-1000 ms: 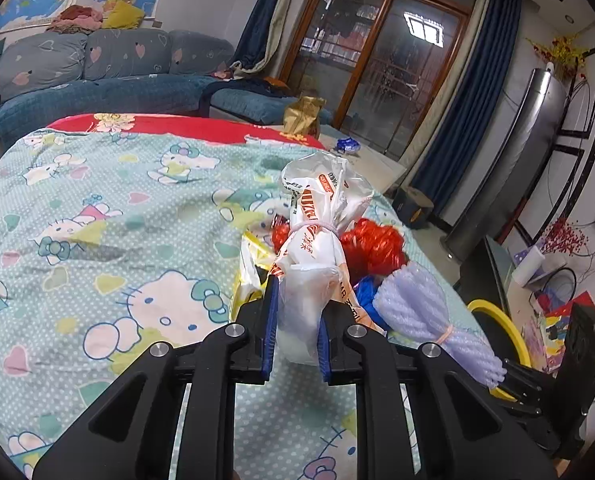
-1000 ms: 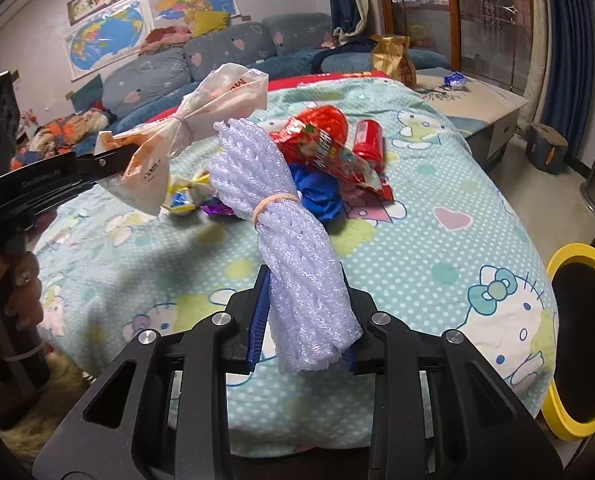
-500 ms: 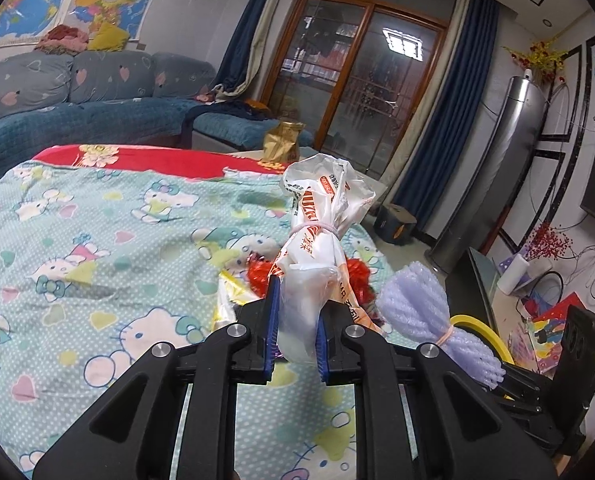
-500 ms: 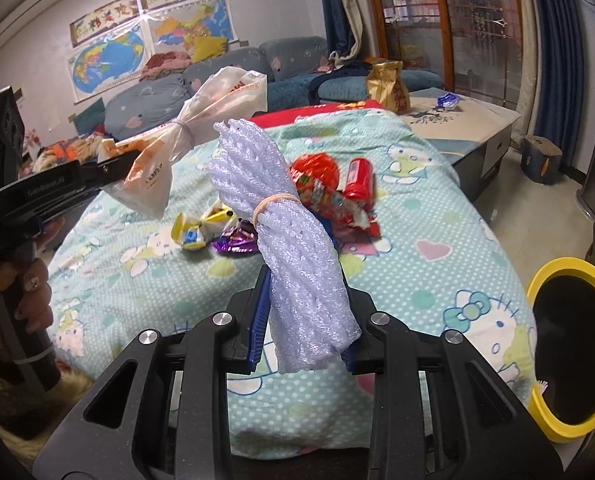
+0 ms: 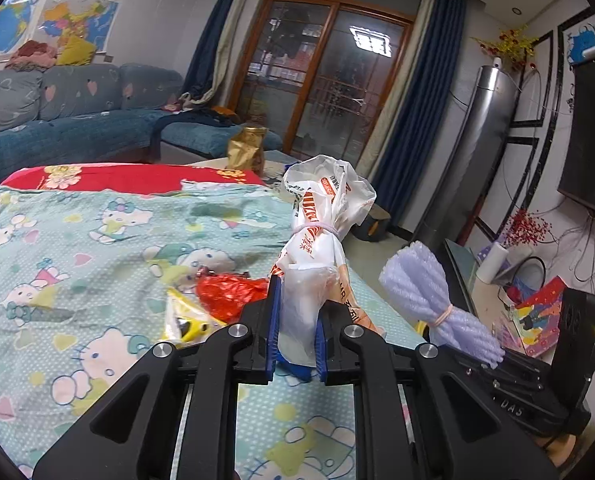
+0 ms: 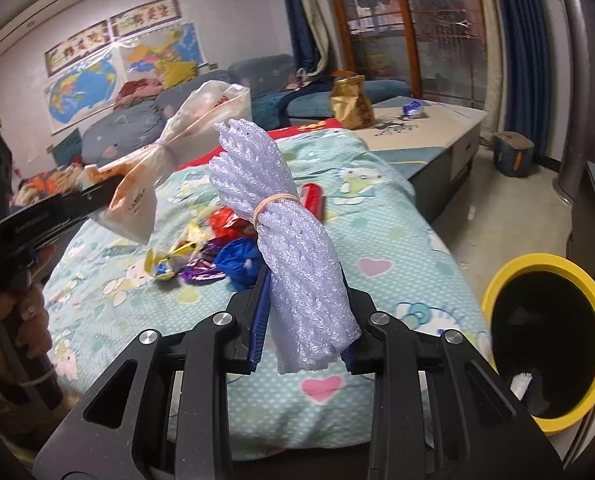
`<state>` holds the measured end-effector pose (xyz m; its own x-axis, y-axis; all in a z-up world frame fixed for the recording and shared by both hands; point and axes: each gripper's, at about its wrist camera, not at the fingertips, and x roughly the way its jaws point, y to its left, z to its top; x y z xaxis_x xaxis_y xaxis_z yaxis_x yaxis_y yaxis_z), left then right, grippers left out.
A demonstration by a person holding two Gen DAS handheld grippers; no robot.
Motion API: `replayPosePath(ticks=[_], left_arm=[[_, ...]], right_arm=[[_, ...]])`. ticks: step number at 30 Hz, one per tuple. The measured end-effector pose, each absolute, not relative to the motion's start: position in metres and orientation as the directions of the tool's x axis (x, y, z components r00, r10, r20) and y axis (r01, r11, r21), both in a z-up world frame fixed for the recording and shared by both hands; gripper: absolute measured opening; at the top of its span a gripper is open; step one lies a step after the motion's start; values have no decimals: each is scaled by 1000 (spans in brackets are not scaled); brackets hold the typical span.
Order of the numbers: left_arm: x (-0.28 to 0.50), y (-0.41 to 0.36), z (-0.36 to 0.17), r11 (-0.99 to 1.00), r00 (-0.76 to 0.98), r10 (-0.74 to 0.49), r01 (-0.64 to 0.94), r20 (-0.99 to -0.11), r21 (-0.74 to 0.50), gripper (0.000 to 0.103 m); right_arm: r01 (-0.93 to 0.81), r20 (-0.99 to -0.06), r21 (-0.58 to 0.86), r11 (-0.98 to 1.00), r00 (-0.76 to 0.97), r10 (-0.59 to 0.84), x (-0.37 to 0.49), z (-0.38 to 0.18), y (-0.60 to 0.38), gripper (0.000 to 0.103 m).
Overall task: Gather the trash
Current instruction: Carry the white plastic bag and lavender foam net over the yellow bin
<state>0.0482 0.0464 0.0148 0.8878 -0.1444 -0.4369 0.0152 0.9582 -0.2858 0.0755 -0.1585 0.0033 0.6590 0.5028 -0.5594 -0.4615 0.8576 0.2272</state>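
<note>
Lavender foam net; yellow-rimmed bin; teal cartoon-cat bedsheet.

Bed cover: left and near parts bare, free to pass. Wrapper cluster mid-bed blocks: red wrapper, yellow wrapper, blue bag, red can. Yellow-rimmed bin stands open-mouthed on the floor just beside the bed's right edge.

Right claw clamps foam netting bundle above bed
</note>
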Motion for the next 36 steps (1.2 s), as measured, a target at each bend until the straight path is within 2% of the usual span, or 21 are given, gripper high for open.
replayPosePath(ticks=[36], left_arm=[[84, -45, 8, 940, 829, -327, 239, -453, -243, 13]], right_arm=[[-175, -546, 238, 955, 789, 280, 84, 9, -264, 23]])
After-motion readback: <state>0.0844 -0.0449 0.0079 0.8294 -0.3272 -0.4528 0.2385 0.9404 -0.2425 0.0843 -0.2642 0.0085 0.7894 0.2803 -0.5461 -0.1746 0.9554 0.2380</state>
